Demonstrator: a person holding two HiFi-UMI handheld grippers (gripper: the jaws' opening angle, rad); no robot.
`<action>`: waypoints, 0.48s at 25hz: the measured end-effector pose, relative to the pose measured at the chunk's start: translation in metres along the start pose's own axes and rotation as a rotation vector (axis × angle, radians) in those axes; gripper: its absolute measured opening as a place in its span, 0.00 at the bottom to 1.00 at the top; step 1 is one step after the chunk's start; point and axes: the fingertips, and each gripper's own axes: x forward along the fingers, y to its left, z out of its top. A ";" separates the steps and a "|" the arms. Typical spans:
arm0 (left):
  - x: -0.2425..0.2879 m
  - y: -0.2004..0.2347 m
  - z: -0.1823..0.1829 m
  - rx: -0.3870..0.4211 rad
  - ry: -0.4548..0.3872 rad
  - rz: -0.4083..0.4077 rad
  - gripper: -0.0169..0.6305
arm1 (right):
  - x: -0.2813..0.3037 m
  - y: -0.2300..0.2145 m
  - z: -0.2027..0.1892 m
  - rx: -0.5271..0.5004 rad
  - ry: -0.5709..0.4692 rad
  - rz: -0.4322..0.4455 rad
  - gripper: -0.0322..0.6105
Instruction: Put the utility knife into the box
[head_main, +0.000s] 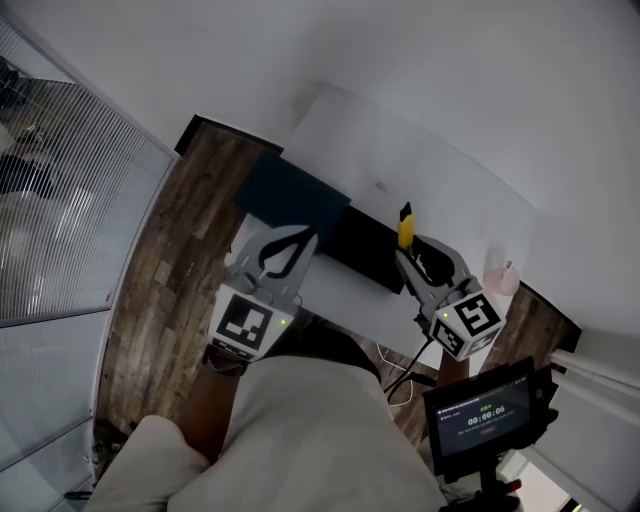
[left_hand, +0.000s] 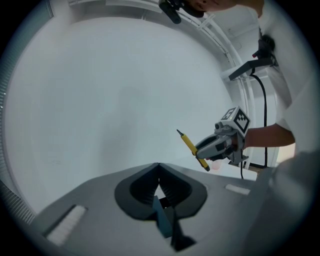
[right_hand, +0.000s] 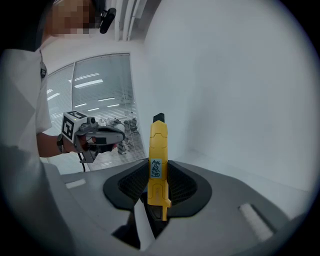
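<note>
The yellow utility knife (right_hand: 158, 160) stands upright between my right gripper's (right_hand: 158, 170) jaws, which are shut on its lower body, its black tip pointing up. In the head view the knife (head_main: 405, 228) and right gripper (head_main: 412, 252) hover over the right end of the black box (head_main: 358, 245) on the white table (head_main: 440, 190). My left gripper (head_main: 297, 243) is at the box's left end, just below a dark blue panel (head_main: 290, 195); its jaw tips meet with nothing between them (left_hand: 159, 167). From the left gripper view the knife (left_hand: 191, 146) slants up-left out of the right gripper (left_hand: 212, 146).
A small pink object (head_main: 503, 278) sits at the table's right edge. A stand with a lit screen (head_main: 483, 413) and a cable are beside the person at lower right. Glass partition with blinds (head_main: 60, 200) runs along the left, wooden floor (head_main: 165, 270) between.
</note>
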 end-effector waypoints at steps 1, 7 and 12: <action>0.000 -0.002 0.000 0.001 0.002 -0.004 0.02 | 0.000 0.001 -0.003 -0.005 0.008 0.003 0.23; 0.002 -0.009 -0.005 -0.007 0.015 -0.033 0.02 | 0.006 0.005 -0.015 -0.039 0.066 0.008 0.23; 0.004 -0.012 -0.008 -0.019 0.029 -0.048 0.02 | 0.007 0.005 -0.035 -0.046 0.140 0.002 0.23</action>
